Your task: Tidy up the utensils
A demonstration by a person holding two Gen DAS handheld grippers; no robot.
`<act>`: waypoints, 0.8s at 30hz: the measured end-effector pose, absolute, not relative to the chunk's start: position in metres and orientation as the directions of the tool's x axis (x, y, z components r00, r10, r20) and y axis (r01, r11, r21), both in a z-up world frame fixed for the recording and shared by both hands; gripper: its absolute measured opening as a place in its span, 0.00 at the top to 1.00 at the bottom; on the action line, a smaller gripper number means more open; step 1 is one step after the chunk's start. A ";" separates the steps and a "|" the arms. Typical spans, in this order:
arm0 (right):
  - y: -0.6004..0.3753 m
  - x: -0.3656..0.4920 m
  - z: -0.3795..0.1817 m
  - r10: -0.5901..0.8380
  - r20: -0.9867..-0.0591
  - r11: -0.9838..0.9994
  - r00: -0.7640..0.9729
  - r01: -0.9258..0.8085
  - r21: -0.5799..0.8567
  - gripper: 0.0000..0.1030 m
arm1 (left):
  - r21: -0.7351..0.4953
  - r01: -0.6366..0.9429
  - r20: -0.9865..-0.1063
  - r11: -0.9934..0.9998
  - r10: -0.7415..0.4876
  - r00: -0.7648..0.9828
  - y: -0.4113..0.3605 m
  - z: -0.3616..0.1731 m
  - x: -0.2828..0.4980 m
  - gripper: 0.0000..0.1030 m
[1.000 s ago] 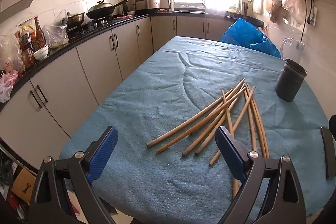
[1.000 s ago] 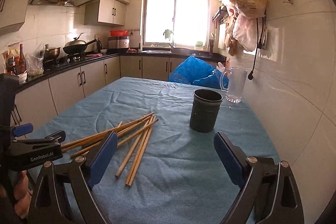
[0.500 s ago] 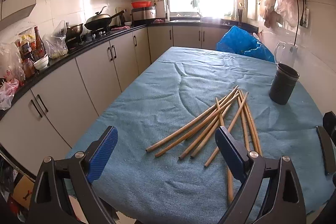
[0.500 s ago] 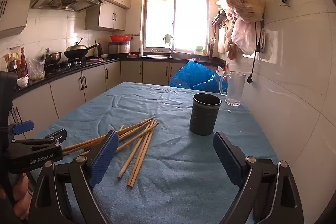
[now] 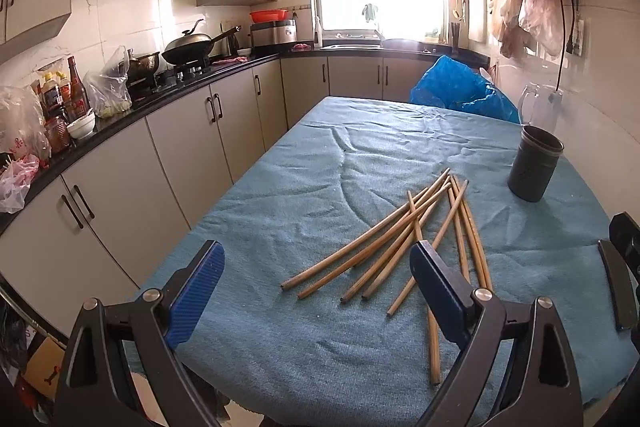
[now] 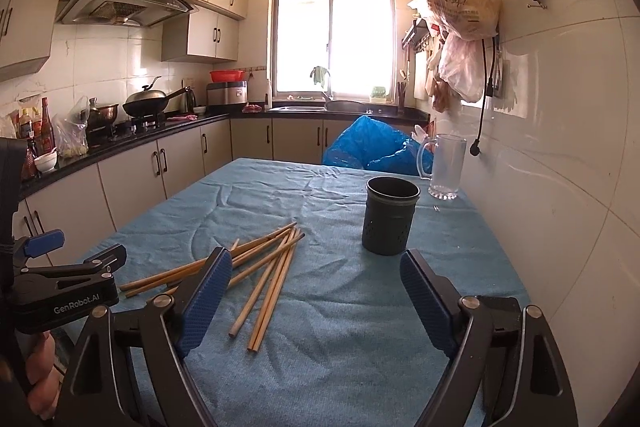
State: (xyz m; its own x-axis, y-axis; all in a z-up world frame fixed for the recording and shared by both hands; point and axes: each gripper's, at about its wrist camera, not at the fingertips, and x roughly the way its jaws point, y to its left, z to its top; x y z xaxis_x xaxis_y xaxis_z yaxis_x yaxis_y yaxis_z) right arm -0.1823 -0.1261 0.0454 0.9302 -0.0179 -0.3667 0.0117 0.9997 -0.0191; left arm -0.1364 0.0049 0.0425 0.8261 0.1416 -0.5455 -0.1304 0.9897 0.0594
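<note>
We see the long tan wooden chopsticks (image 5: 404,239) fanned lengthwise just ahead of our left gripper (image 5: 316,291), open and empty; the right gripper (image 6: 316,297), empty, is closing.

Both hand-held grippers (image 5: 316,291) (image 6: 316,297) empty, right closing

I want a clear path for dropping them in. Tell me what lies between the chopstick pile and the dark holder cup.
Only bare blue tablecloth lies between the chopsticks and the dark holder cup; nothing stands in that stretch. The right wrist view shows it best.
</note>
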 end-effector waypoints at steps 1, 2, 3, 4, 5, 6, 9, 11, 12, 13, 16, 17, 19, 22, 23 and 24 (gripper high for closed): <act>-0.126 -0.182 0.045 -0.019 -0.366 1.000 0.931 0.013 -0.021 0.13 | 0.060 -0.130 -0.545 0.990 0.141 0.827 0.005 0.042 -0.137 0.10; -0.126 -0.182 0.046 -0.019 -0.365 1.000 0.931 0.013 -0.021 0.13 | 0.060 -0.129 -0.544 0.990 0.141 0.827 0.005 0.043 -0.137 0.10; -0.126 -0.182 0.046 -0.018 -0.365 1.000 0.931 0.011 -0.020 0.13 | 0.060 -0.129 -0.545 0.990 0.141 0.827 0.005 0.043 -0.137 0.10; -0.126 -0.182 0.045 -0.017 -0.366 1.000 0.930 0.010 -0.020 0.13 | 0.060 -0.129 -0.546 0.990 0.141 0.826 0.005 0.042 -0.137 0.10; -0.127 -0.181 0.045 -0.016 -0.369 1.000 0.929 0.009 -0.020 0.13 | 0.060 -0.130 -0.546 0.990 0.142 0.826 0.005 0.042 -0.137 0.10; -0.127 -0.180 0.044 -0.014 -0.373 1.000 0.928 0.008 -0.019 0.13 | 0.061 -0.130 -0.546 0.990 0.142 0.826 0.005 0.042 -0.137 0.10; -0.127 -0.177 0.042 -0.014 -0.384 1.000 0.923 0.009 -0.016 0.13 | 0.061 -0.130 -0.552 0.990 0.142 0.822 0.005 0.042 -0.136 0.10; -0.128 -0.175 0.040 -0.013 -0.392 1.000 0.920 0.009 -0.012 0.13 | 0.063 -0.128 -0.560 0.990 0.141 0.816 0.005 0.041 -0.133 0.10; -0.128 -0.175 0.039 -0.014 -0.395 1.000 0.919 0.010 -0.012 0.13 | 0.063 -0.127 -0.564 0.990 0.140 0.814 0.005 0.040 -0.131 0.10; -0.128 -0.174 0.038 -0.015 -0.398 1.000 0.917 0.011 -0.011 0.13 | 0.064 -0.126 -0.567 0.990 0.140 0.812 0.005 0.039 -0.130 0.10; -0.128 -0.170 0.036 -0.012 -0.409 1.000 0.912 0.009 -0.009 0.13 | 0.064 -0.126 -0.578 0.990 0.140 0.804 0.005 0.035 -0.126 0.10; -0.129 -0.168 0.035 -0.011 -0.414 1.000 0.910 0.008 -0.008 0.13 | 0.064 -0.125 -0.582 0.990 0.139 0.801 0.006 0.034 -0.124 0.10; -0.129 -0.165 0.033 -0.007 -0.424 1.000 0.906 0.006 -0.004 0.13 | 0.064 -0.123 -0.595 0.990 0.137 0.792 0.006 0.031 -0.120 0.10; -0.129 -0.160 0.028 -0.005 -0.444 1.000 0.896 0.006 0.000 0.13 | 0.064 -0.119 -0.611 0.991 0.133 0.780 0.005 0.025 -0.114 0.10; -0.130 -0.158 0.027 -0.004 -0.451 1.000 0.893 0.006 0.002 0.13 | 0.064 -0.117 -0.616 0.991 0.132 0.777 0.005 0.024 -0.112 0.10; -0.130 -0.156 0.025 -0.003 -0.457 1.000 0.889 0.005 0.004 0.13 | 0.063 -0.115 -0.621 0.991 0.129 0.773 0.005 0.022 -0.110 0.10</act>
